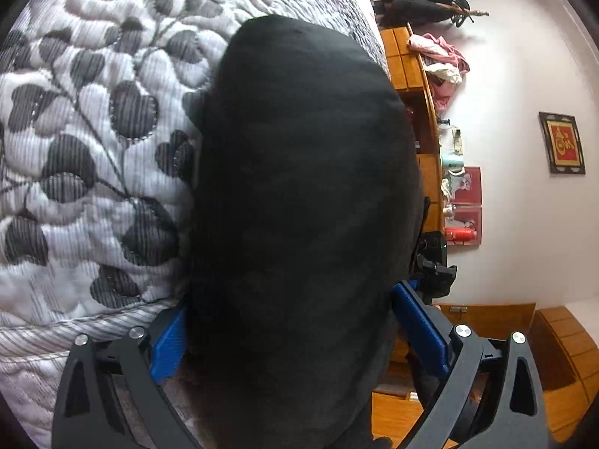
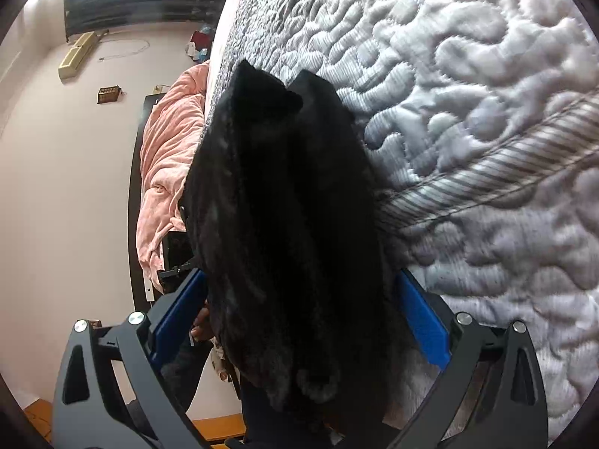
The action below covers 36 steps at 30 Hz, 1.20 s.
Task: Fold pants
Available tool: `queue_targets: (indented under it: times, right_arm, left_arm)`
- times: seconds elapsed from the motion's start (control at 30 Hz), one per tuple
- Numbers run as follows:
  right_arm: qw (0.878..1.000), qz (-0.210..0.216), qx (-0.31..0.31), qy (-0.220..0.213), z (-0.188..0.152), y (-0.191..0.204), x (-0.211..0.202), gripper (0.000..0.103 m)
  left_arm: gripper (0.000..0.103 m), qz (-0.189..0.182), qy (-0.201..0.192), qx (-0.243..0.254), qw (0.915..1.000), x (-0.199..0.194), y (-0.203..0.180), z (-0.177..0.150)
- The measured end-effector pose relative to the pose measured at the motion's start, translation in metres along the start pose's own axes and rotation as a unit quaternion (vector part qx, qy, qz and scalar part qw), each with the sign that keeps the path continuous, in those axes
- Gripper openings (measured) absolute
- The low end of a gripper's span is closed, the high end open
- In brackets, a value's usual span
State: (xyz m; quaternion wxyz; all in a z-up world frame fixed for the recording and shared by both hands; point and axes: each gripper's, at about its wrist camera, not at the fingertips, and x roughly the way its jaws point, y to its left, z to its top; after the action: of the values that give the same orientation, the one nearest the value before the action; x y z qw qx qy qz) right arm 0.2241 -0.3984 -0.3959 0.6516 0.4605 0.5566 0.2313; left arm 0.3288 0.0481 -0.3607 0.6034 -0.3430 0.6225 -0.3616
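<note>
Both jaws clamp black pants: left gripper, right gripper. Thick bunch may slip onto quilt edge.

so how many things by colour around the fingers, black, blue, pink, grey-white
black: 1, the pants
blue: 4, finger pads, two on the left gripper and two on the right gripper
pink: 1, the blanket
grey-white: 1, the quilt
total: 7
</note>
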Motion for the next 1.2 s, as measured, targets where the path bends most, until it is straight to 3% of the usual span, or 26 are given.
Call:
queue_targets:
  times: [0.13,0.2,0.23,0.3,0.33,0.4,0.5,0.67,0.83,0.93,1.07,1.13,1.2]
  right_arm:
    - [1.0,-0.002,-0.007,0.007,0.0,0.003,0.008,0.1]
    - [1.0,0.008,-0.014,0.013,-0.001,0.008,0.013,0.098]
    - [1.0,0.013,-0.018,0.016,-0.002,0.011,0.017,0.098]
    - [0.999,-0.005,-0.035,0.02,-0.005,0.02,0.024,0.076]
    - [0.999,-0.008,-0.039,0.018,-0.007,0.023,0.025,0.072]
    - [0.999,-0.003,-0.053,0.008,-0.01,0.037,0.021,0.051]
    - [0.997,-0.006,-0.081,0.005,-0.01,0.065,0.02,0.044]
    - [0.992,-0.01,-0.126,0.014,0.015,0.122,0.036,0.043]
    - [0.988,-0.011,-0.153,0.032,0.066,0.173,0.081,0.043]
    - [0.987,-0.015,-0.157,0.045,0.098,0.194,0.118,0.043]
    - [0.989,-0.031,-0.13,0.068,0.133,0.193,0.168,0.043]
    - [0.989,-0.057,-0.117,0.075,0.145,0.182,0.19,0.05]
    - [0.99,-0.065,-0.098,0.073,0.152,0.17,0.198,0.065]
  left_arm:
    - [0.094,-0.001,-0.018,-0.012,0.9998,-0.004,0.005,-0.004]
    - [0.07,-0.004,-0.019,-0.016,0.9997,-0.005,0.005,-0.007]
    - [0.067,-0.003,-0.023,-0.018,0.9996,-0.005,0.004,-0.007]
    - [0.055,0.007,-0.034,-0.009,0.9994,-0.007,-0.001,-0.01]
    - [0.052,0.01,-0.039,-0.008,0.9992,-0.009,-0.003,-0.01]
    - [0.043,0.015,-0.053,-0.007,0.9984,-0.016,-0.007,-0.012]
    - [0.035,0.022,-0.071,-0.003,0.9972,-0.03,-0.017,-0.015]
    - [0.034,0.039,-0.109,0.001,0.9933,-0.073,-0.038,-0.002]
    - [0.034,0.06,-0.147,-0.004,0.9872,-0.129,-0.04,0.04]
    - [0.034,0.067,-0.156,-0.021,0.9853,-0.151,-0.025,0.068]
    - [0.034,0.069,-0.151,-0.081,0.9828,-0.163,0.025,0.102]
    - [0.037,0.072,-0.145,-0.106,0.981,-0.162,0.05,0.107]
    - [0.045,0.041,-0.142,-0.129,0.9806,-0.159,0.069,0.105]
